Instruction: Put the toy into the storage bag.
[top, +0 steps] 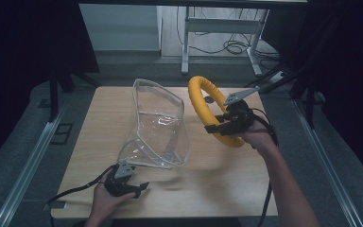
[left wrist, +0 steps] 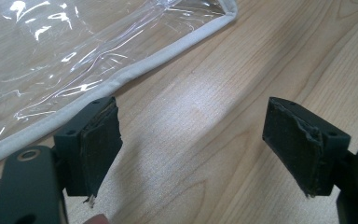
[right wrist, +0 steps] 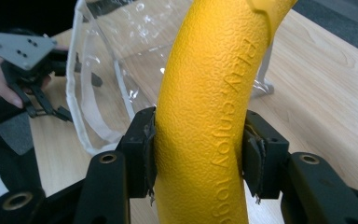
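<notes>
Two black pads of your right gripper (right wrist: 198,161) are clamped on the yellow ring (right wrist: 205,116), one on each flank of its pebbled tube, and the bite looks square and centred. In the high view that ring (top: 199,94) is held up on edge above the wooden table (top: 227,184), just right of the clear bag (top: 158,125), whose mouth stands open toward it. To do this step well, keep the squeeze steady, tip the ring's far end toward the opening and feed it in edgewise rather than flat, so it clears the white-bound rim (right wrist: 77,74). Your left gripper (left wrist: 191,149) is spread wide with nothing between the pads, hovering over bare wood just beside the bag's white hem (left wrist: 135,77); pinching that hem would stop the bag sliding. Whether the bag stands firmly by itself is hard to judge through the glare. Your right forearm reaches forward with the wrist turned inward; your left hand (top: 105,198) sits low at the near edge.
</notes>
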Demonstrator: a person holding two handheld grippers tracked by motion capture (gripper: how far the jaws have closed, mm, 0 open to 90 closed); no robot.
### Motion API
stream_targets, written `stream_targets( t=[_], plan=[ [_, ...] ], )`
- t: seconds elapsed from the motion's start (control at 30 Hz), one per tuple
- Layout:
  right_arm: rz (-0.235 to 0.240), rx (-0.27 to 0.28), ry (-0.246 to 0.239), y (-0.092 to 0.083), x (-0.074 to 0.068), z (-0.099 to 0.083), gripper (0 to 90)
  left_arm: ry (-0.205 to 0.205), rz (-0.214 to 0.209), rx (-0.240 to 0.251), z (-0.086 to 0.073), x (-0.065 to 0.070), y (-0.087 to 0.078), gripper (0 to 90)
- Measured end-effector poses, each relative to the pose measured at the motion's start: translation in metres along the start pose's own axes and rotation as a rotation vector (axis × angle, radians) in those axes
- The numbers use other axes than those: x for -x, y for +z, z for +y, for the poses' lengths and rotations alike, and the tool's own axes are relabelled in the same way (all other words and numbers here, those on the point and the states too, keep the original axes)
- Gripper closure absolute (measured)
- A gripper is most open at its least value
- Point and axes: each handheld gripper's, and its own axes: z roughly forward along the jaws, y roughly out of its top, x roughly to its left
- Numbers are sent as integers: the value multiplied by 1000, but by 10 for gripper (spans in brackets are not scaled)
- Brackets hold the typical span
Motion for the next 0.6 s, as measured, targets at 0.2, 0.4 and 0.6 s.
stream_targets(
  t=[0.2,0.4,0.6],
  plan=[
    [4,43,-11,-2,-3,4,519,-1,0,-2,0,0,0,191],
    [21,91,-11,-6,-5,8,519,1,0,-2,0,0,0,191],
    [26,120,-18,-8,-8,11,520,1,0,-5,0,0,1,191]
  ],
)
